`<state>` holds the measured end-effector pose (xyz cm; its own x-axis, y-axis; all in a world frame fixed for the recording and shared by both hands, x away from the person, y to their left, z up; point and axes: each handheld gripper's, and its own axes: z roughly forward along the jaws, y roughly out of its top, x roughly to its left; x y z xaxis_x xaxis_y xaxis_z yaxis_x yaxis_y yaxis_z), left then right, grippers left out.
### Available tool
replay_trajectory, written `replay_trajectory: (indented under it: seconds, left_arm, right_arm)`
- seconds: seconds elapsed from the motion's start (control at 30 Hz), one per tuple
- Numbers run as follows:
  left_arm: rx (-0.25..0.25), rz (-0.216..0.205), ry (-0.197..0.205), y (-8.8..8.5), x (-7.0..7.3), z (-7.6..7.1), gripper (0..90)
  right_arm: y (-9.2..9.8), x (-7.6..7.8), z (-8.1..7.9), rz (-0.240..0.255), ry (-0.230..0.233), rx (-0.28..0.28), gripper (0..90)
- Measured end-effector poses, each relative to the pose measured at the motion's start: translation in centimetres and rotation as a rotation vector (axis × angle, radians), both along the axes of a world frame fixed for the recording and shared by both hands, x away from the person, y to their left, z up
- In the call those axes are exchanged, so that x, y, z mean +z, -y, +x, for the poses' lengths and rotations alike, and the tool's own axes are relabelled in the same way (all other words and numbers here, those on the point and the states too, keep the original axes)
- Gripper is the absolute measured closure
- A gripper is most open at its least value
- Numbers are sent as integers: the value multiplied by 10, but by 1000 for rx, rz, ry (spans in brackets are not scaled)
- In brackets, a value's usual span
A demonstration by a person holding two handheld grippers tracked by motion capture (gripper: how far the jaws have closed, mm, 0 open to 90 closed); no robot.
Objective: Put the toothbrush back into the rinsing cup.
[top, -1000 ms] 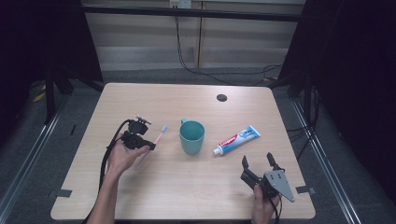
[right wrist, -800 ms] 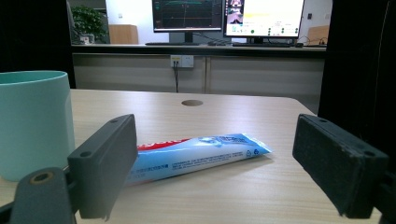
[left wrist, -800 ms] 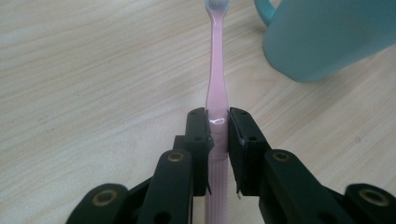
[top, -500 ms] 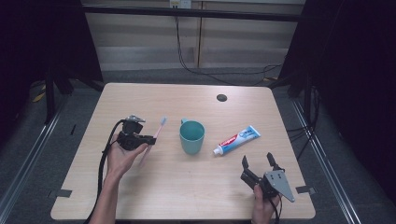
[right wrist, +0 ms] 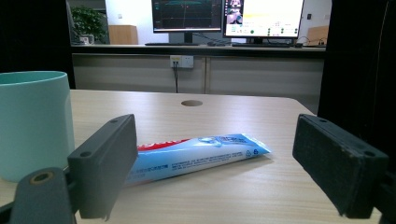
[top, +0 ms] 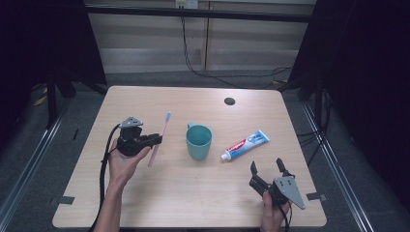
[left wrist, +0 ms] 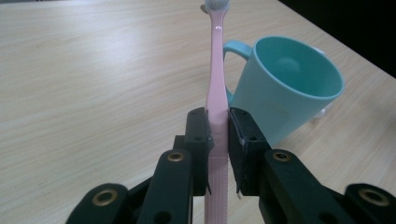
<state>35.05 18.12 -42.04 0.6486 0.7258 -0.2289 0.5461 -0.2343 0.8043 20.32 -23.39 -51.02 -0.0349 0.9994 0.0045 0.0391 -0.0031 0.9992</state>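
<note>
**Toothbrush pinched on my left, wide jaws resting low on my right**

My left gripper (top: 155,140) has its two black jaws pressed against the pink toothbrush (top: 159,137), clamping the handle partway up. In the left gripper view the handle runs straight out between the pads, and the bristle head points away from me, toward the far side of the table (top: 145,104). Seen from above, the lower end of the handle pokes out back toward my left hand (top: 123,162).

Just to the right of that gripper stands the teal cup (top: 198,141), upright, its handle turned toward the far edge. Cup and toothbrush are close but apart; the bare strip between them is narrow. To the left of that gripper and ahead of it, the wood runs open to the table's left and far edges.

My right gripper (top: 267,168) sits near the table's near edge, toward the right corner, jaws spread wide and holding nothing. Ahead of it lies the toothpaste tube (right wrist: 196,156), flat and slanted, its cap end toward the cup. The tube is apart from the jaws, with bare wood between. Farther beyond is a round dark hole (top: 229,101) in the tabletop. To the right of this gripper, the table edge is near.
</note>
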Motion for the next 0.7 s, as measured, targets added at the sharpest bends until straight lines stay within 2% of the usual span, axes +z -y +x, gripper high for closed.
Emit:
replay_trajectory:
  seconds: [0.13, 0.2, 0.3, 0.4, 0.43, 0.5, 0.6, 0.7]
  left_arm:
    - [15, -25, 33, -1, 4, -3, 787]
    - [39, -55, 44, -3, 5, -5, 787]
    - [41, -81, 76, -4, 8, -7, 787]
    - [32, -86, 107, -5, 11, -10, 787]
    - [32, -90, 129, -5, 13, -12, 787]
    - [37, -118, 144, -5, 16, -14, 787]
    - [33, -130, 183, -5, 21, -16, 787]
    - [32, -138, 199, -5, 24, -17, 787]
  right_arm:
    - [0, 0, 0, 1, 2, 0, 131]
    - [0, 0, 0, 1, 2, 0, 131]
    - [0, 0, 0, 2, 3, 0, 131]
    - [0, 0, 0, 1, 0, 0, 131]
    - [0, 0, 0, 0, 1, 0, 131]
    - [0, 0, 0, 2, 3, 0, 131]
    - [0, 0, 0, 1, 1, -1, 131]
    - [0, 0, 0, 1, 3, -1, 131]
